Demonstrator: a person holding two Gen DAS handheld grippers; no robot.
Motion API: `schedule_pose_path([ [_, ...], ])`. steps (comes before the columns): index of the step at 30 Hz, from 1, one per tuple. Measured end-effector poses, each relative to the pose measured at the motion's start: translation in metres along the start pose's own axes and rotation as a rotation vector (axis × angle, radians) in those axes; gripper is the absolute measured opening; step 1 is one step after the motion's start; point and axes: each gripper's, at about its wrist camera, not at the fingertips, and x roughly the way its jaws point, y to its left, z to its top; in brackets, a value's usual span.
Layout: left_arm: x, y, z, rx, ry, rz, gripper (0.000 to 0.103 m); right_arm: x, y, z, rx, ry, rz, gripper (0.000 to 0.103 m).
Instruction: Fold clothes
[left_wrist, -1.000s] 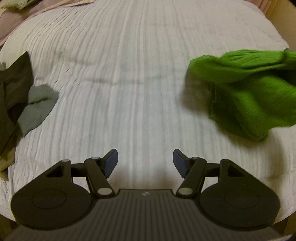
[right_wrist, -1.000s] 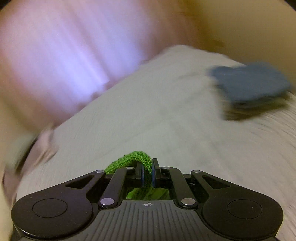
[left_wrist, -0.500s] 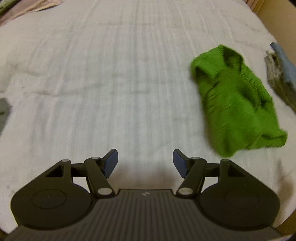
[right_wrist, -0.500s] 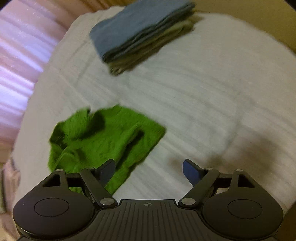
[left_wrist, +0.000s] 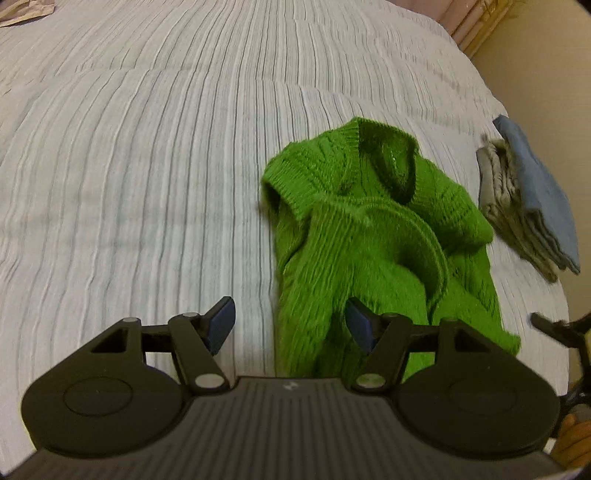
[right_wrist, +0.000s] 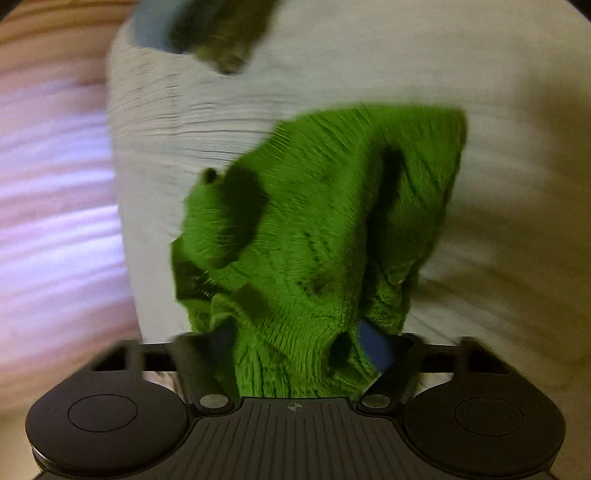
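Green sweater (left_wrist: 373, 236) lies crumpled before the released left tool (left_wrist: 290, 325); right tool (right_wrist: 299, 347) seemingly spread around its hem.

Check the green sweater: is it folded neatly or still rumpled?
Rumpled. The green sweater lies bunched on the bedspread, neckline showing, fabric overlapping unevenly.

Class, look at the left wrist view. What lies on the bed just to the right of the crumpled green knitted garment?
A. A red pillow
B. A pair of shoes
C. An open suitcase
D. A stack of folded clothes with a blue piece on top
D: beside the green knitted garment, near the right edge of the bed, sits a stack of folded clothes topped by a blue piece.
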Motion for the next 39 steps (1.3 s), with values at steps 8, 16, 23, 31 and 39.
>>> schedule_pose_path([
  [8, 0.020, 0.006, 0.009, 0.015, -0.054, -0.057, 0.007, 0.021, 0.010, 0.007, 0.004, -0.011, 0.003, 0.006],
  [16, -0.065, 0.025, 0.055, 0.129, -0.299, -0.126, 0.006, -0.046, 0.164, -0.002, -0.356, -0.086, 0.258, 0.005],
  [23, -0.210, 0.024, 0.134, 0.277, -0.678, -0.117, 0.006, -0.099, 0.309, -0.035, -0.627, -0.127, 0.573, 0.004],
  [31, -0.358, 0.004, 0.112, 0.429, -1.036, -0.093, 0.006, -0.182, 0.339, -0.089, -0.804, -0.086, 0.796, 0.004],
  [39, -0.366, 0.042, -0.031, 0.395, -0.792, -0.083, 0.007, -0.189, 0.169, -0.120, -0.864, 0.171, 0.272, 0.006],
])
